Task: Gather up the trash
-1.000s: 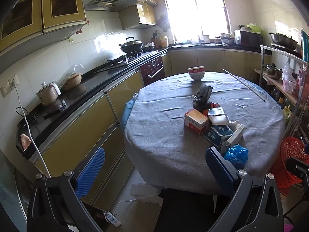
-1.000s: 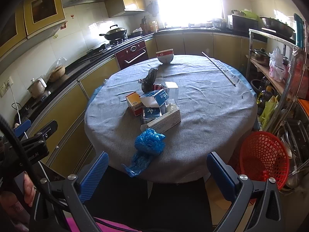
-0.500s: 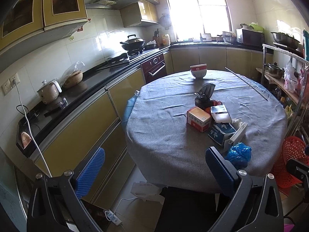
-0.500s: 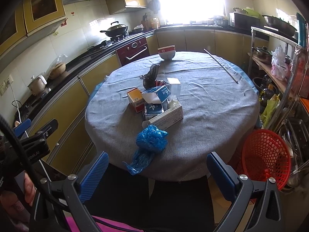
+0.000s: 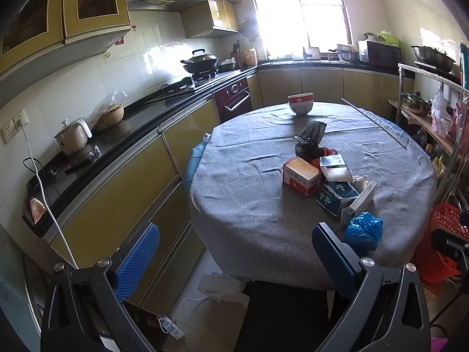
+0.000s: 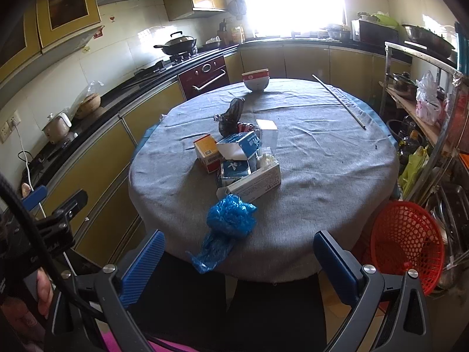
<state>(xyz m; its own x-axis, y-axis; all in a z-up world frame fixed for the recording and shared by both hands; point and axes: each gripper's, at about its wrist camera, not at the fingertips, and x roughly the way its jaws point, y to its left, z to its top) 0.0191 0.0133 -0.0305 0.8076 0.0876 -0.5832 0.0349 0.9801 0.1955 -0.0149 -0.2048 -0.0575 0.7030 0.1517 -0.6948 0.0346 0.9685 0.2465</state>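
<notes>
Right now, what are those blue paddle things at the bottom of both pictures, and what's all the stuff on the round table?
Those are the fingers of two hand-held grabbers. A person carries one in each hand, each with its own camera looking forward. The left gripper and right gripper are both open and hold nothing. On the table lie trash: a crumpled blue plastic bag near the edge, a heap of cardboard boxes and a black bag. A bowl sits at the far side. A red basket stands on the floor.
</notes>
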